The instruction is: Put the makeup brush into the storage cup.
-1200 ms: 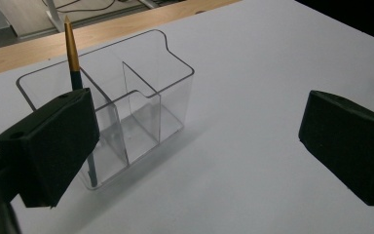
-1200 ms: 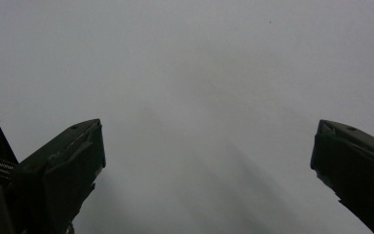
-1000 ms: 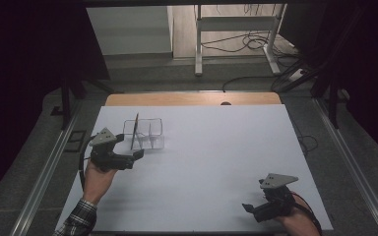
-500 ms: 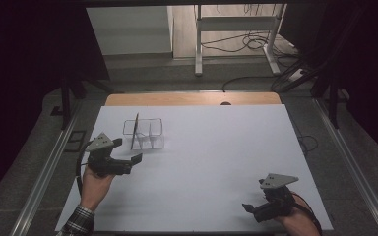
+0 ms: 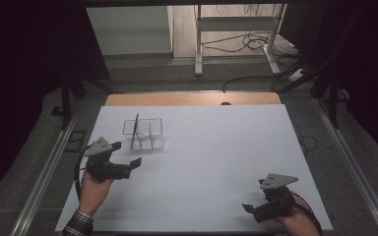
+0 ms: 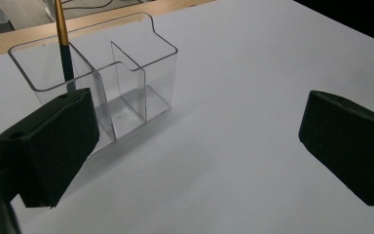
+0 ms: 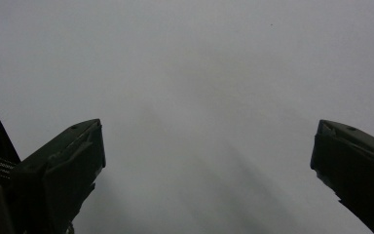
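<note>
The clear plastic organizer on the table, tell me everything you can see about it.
The clear organizer looks like transparent hard plastic, an open-topped box with rounded corners, split by thin inner walls into compartments. It stands upright on the white table, left of centre, just ahead of the open left gripper, which does not touch it. One brush with a gold and dark handle stands in its far-left compartment.

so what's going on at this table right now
A person holds a two-jaw tool in each hand over a white table. The left tool sits open and empty just short of a clear plastic organiser with compartments, where a slim black-and-gold pencil-like stick stands upright in one end compartment. The right tool rests open near the table's front right edge, holding nothing.
</note>
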A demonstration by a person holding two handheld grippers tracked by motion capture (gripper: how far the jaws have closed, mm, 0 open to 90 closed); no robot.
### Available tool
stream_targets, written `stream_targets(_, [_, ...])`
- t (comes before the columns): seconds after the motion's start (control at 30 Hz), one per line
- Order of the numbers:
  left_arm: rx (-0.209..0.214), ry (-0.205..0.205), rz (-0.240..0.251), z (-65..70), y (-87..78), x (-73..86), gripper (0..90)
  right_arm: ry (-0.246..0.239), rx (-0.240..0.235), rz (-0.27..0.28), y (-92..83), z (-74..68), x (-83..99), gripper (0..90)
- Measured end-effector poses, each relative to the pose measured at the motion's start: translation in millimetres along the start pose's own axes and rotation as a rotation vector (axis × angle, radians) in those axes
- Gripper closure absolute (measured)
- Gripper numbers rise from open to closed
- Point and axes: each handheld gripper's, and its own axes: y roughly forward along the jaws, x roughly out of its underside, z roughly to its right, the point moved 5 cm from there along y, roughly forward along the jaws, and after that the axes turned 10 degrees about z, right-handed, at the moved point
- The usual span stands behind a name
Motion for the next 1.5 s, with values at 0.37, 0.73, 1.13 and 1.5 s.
stream_targets(0.37, [-0.012, 0.004, -0.001, 0.7, -8.2, 4.1, 1.5, 0.001, -0.005, 0.000, 0.2, -0.8, -0.2, 0.0])
stream_targets(0.73, [-0.022, -0.005, 0.003, 1.1, -18.3, 9.1, 1.5, 0.001, -0.007, 0.006, -0.2, -1.0, -0.8, 0.0])
stream_targets(1.13, [-0.029, -0.017, 0.000, 3.7, -29.1, 18.2, 1.6, 0.011, -0.001, 0.017, -1.0, -0.2, -1.8, 0.0])
stream_targets(1.5, [-0.028, -0.003, -0.009, 11.5, -35.0, 23.2, 1.5, 0.012, 0.002, 0.021, -1.5, 0.1, -2.3, 0.0])
